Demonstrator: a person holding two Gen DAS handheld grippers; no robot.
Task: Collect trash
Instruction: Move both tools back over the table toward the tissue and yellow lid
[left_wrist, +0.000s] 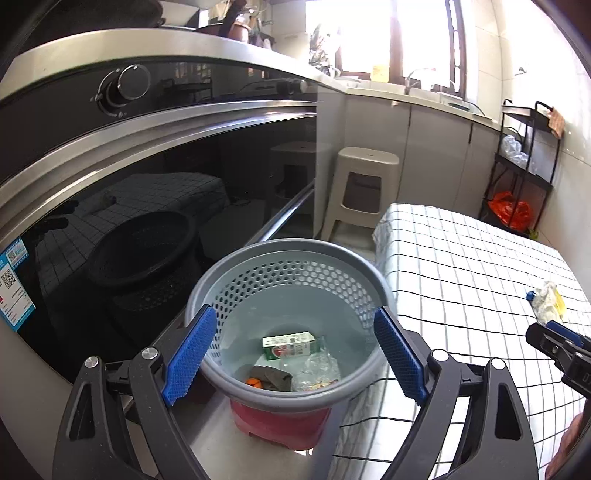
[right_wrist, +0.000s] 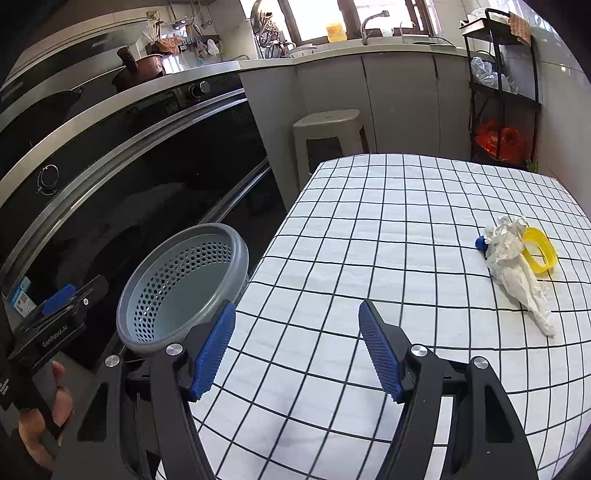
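Note:
A grey perforated waste basket (left_wrist: 288, 258) stands on a red stool (left_wrist: 280, 424) beside the checked table (left_wrist: 461, 277). In it lie a green and white carton (left_wrist: 288, 345), crumpled clear plastic (left_wrist: 317, 369) and a dark scrap (left_wrist: 271, 378). My left gripper (left_wrist: 295, 350) hangs open above the basket with nothing between its fingers. On the table a crumpled white wrapper (right_wrist: 513, 269) lies against a yellow ring (right_wrist: 539, 249) and a blue cap (right_wrist: 480, 243). My right gripper (right_wrist: 297, 347) is open over the tablecloth (right_wrist: 369, 240), well short of the wrapper, with the basket (right_wrist: 184, 280) to its left.
A black glass-fronted oven (left_wrist: 147, 192) with a knob (left_wrist: 125, 86) runs along the left. A beige stool (left_wrist: 362, 184) stands past the table, by white cabinets (left_wrist: 424, 133). A black shelf rack (left_wrist: 524, 166) with an orange bag (left_wrist: 509, 212) stands at the back right.

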